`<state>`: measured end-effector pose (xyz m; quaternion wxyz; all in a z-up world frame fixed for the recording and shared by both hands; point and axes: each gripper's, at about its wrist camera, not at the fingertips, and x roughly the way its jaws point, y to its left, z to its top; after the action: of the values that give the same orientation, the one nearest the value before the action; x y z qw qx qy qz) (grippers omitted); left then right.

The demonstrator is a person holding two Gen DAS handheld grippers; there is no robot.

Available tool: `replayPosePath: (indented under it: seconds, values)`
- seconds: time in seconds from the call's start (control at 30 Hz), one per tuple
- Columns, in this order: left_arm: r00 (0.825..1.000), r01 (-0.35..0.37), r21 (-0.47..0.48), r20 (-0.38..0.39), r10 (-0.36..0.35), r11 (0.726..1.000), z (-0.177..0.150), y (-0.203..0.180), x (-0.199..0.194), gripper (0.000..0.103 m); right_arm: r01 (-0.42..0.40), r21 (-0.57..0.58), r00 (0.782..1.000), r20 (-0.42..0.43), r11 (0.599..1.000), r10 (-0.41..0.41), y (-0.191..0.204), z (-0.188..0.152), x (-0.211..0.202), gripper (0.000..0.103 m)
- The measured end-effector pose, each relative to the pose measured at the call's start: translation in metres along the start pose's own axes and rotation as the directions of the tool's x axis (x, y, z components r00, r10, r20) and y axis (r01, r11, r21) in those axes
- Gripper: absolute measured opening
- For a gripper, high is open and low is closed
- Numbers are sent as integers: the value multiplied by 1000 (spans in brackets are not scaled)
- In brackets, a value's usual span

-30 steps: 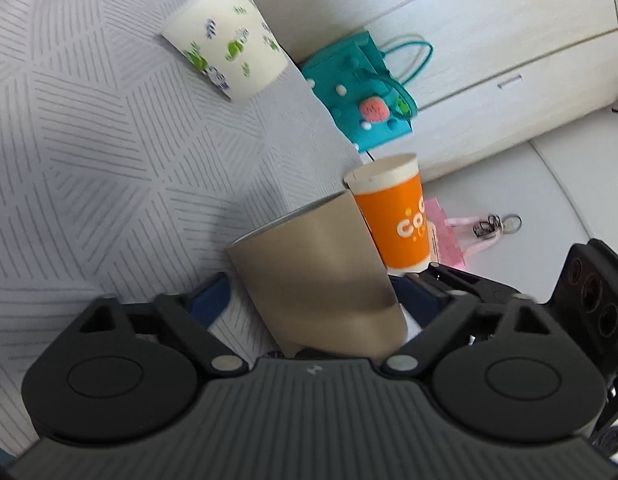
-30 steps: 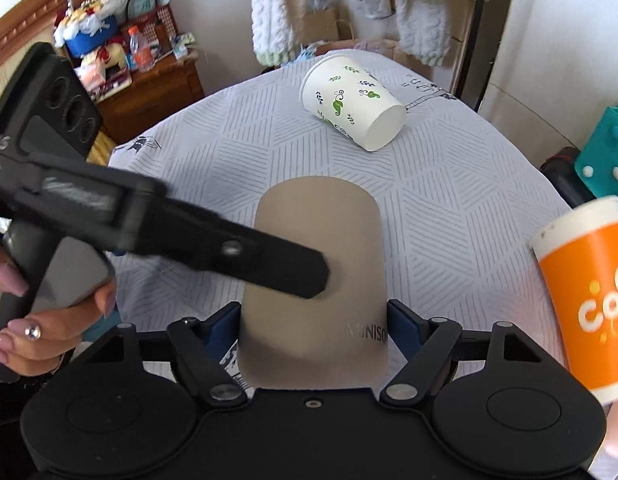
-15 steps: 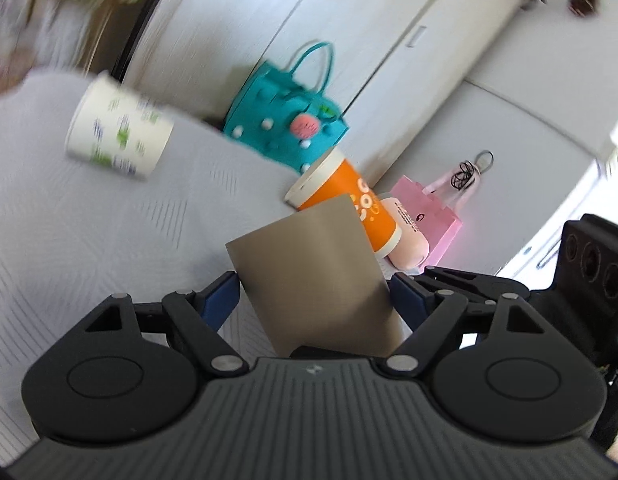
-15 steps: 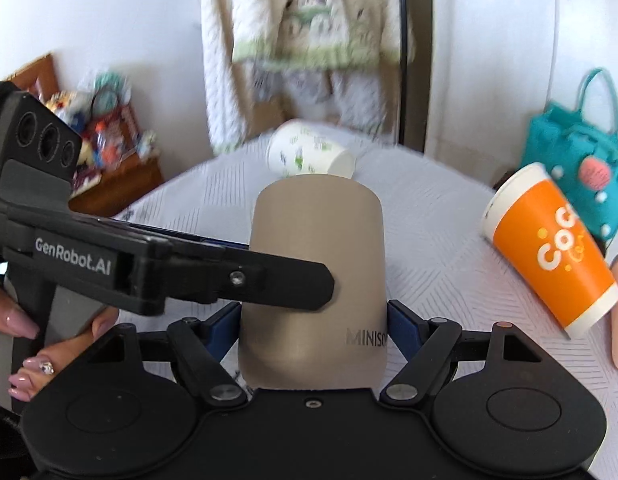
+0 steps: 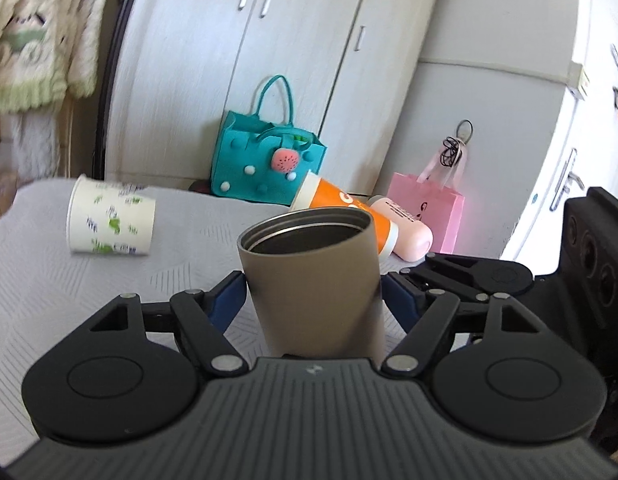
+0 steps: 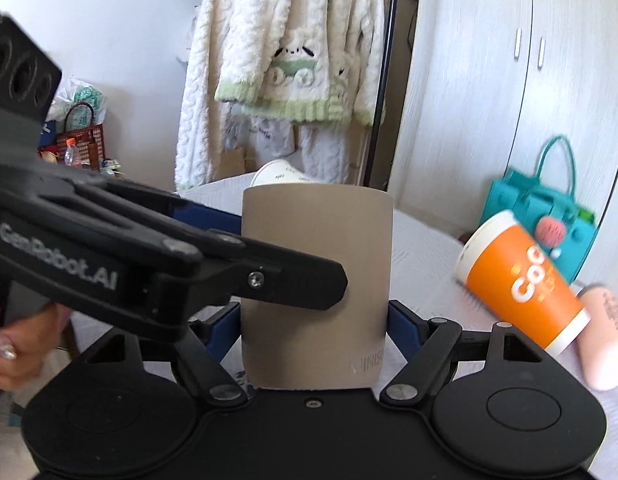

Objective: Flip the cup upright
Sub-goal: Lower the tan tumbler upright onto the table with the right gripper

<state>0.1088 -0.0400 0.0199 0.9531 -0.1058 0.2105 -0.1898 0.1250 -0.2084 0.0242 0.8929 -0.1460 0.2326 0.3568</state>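
Note:
A tan metal cup (image 5: 315, 280) is held nearly upright above the table, its open mouth facing up. My left gripper (image 5: 311, 300) is shut on its sides. My right gripper (image 6: 315, 332) is shut on the same cup (image 6: 317, 288) from another side. The left gripper's finger (image 6: 269, 276) crosses the cup's front in the right wrist view. The right gripper's body (image 5: 549, 276) shows at the right of the left wrist view. The cup's base is hidden by the gripper bodies.
A white paper cup with green prints (image 5: 109, 220) lies on its side on the grey patterned tablecloth (image 5: 49, 300). An orange paper cup (image 6: 521, 284) and a pink bottle (image 5: 405, 232) lie at the right. A teal bag (image 5: 269, 160) and pink bag (image 5: 429, 208) stand behind.
Both grippers have turned the tan cup from lying mouth-away to nearly upright and lifted it. The views swung up from the tablecloth toward the wardrobe and hanging clothes.

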Motion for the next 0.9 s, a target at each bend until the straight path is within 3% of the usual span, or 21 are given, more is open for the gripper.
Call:
replayPosePath:
  seconds: [0.4, 0.7, 0.9]
  values:
    - [1000, 4, 106, -9, -3, 994, 9, -6, 18, 74, -4, 124, 1000, 16, 992, 2, -19, -2, 23, 81]
    - [1000, 22, 127, -7, -21, 992, 13, 1, 25, 74, 35, 106, 999, 33, 994, -39, -20, -3, 33, 81]
    - [999, 36, 154, 4, -37, 987, 9, -1, 25, 74, 17, 146, 999, 33, 989, -22, -26, -5, 32, 81]
